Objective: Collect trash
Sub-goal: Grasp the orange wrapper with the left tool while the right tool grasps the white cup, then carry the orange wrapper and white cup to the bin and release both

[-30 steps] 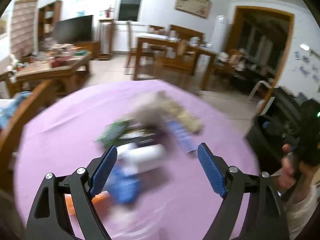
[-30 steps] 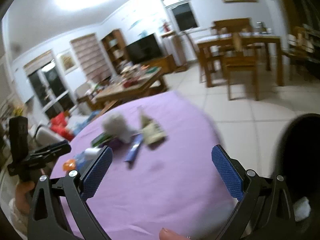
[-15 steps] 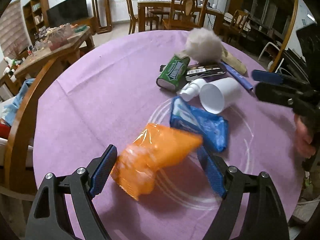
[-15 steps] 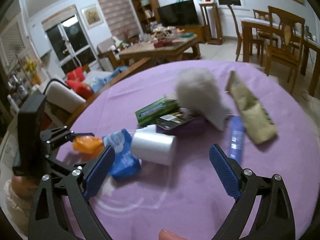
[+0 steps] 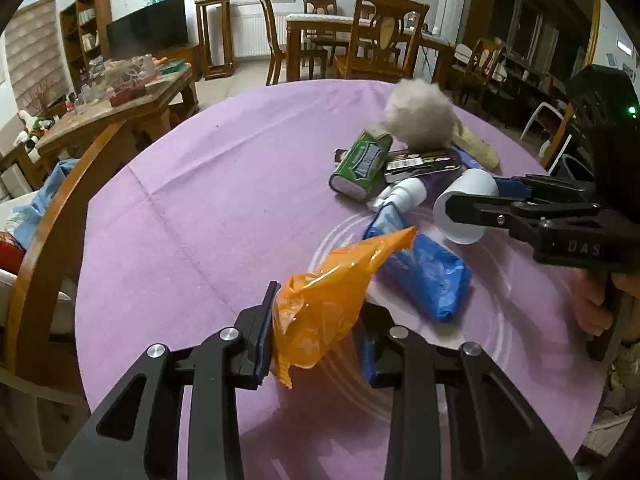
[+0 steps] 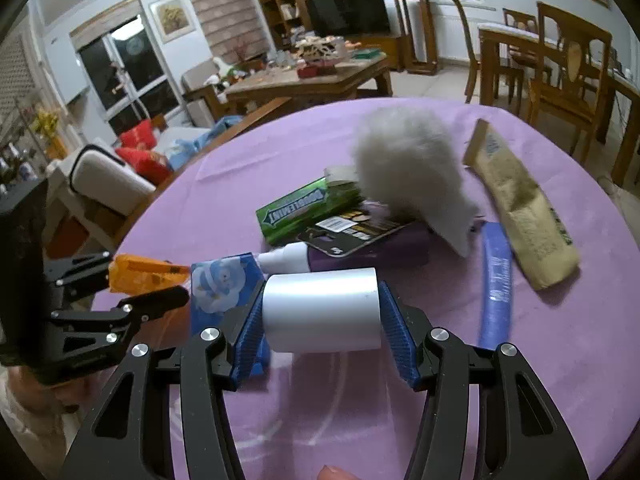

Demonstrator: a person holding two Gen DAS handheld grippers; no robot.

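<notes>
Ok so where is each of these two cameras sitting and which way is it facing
Left wrist: on the left tongs, looking down at the purple table; they are closing on an orange wrapper; right tongs and hand at right.
Right wrist: on the right tongs, closing on a white cup; left tongs at left.
Shared: cup, wrapper, blue packet.

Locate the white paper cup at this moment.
The white paper cup lies on its side on the purple tablecloth, between the fingers of the closing right gripper, just right of the blue tissue pack.
</notes>
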